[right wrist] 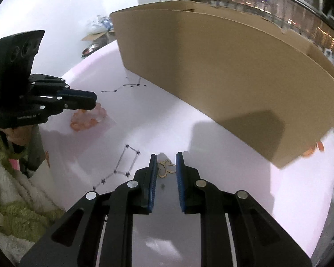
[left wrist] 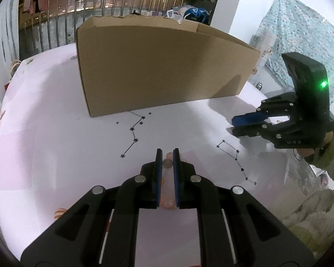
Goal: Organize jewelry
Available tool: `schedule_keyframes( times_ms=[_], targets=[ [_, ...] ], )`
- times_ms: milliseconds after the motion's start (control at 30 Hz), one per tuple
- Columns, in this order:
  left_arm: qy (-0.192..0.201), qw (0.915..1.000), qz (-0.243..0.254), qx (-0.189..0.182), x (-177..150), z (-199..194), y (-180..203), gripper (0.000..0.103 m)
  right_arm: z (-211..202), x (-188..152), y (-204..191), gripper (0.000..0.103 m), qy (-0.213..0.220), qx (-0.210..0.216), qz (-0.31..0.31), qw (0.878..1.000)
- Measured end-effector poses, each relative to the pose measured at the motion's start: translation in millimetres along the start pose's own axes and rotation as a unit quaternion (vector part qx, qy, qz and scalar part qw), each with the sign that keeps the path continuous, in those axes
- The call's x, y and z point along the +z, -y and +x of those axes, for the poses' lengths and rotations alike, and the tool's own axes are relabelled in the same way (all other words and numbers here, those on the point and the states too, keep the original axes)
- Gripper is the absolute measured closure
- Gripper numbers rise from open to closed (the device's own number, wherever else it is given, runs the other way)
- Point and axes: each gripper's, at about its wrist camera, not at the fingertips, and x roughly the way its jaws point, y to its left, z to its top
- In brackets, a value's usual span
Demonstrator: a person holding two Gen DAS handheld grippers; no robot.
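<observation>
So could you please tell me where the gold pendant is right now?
In the right wrist view the gold pendant lies on the white table, between the fingertips of the right hand-held gripper, just right of the drawn star pattern.

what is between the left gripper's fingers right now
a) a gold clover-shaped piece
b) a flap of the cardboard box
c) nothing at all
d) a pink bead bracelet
d: in the left wrist view the pink bead bracelet sits between the nearly closed fingers of the left gripper, while the gold piece lies by the right gripper instead.
</observation>
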Motion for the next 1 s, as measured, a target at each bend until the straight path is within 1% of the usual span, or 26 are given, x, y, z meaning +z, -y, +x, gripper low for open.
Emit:
schedule_keyframes(
  times_ms=[200,300,400,700,800,1000],
  targets=[
    [0.01,0.9999,0.004,0.007,5,-9,3,0.095,-12,-4,9,0.086,0.02,0.0,0.016,1.0],
    [0.015,0.9998,0.004,0.011,9,-15,7,0.095,-17,0,9,0.086,0.029,0.002,0.015,0.999],
    [0.022,0.9996,0.006,0.014,11,-23,9,0.095,-27,-8,13,0.086,0.036,0.0,0.01,0.999],
    [0.041,0.9987,0.022,0.023,17,-45,14,0.095,-50,-14,10,0.086,0.063,-0.008,0.007,0.998],
    [0.052,0.9981,0.025,0.023,19,-54,17,0.095,-59,-12,11,0.086,0.075,-0.013,0.005,0.997],
    [0.085,0.9956,0.038,0.014,38,-77,28,0.095,-90,-3,8,0.086,0.111,-0.022,-0.006,0.994]
  ],
)
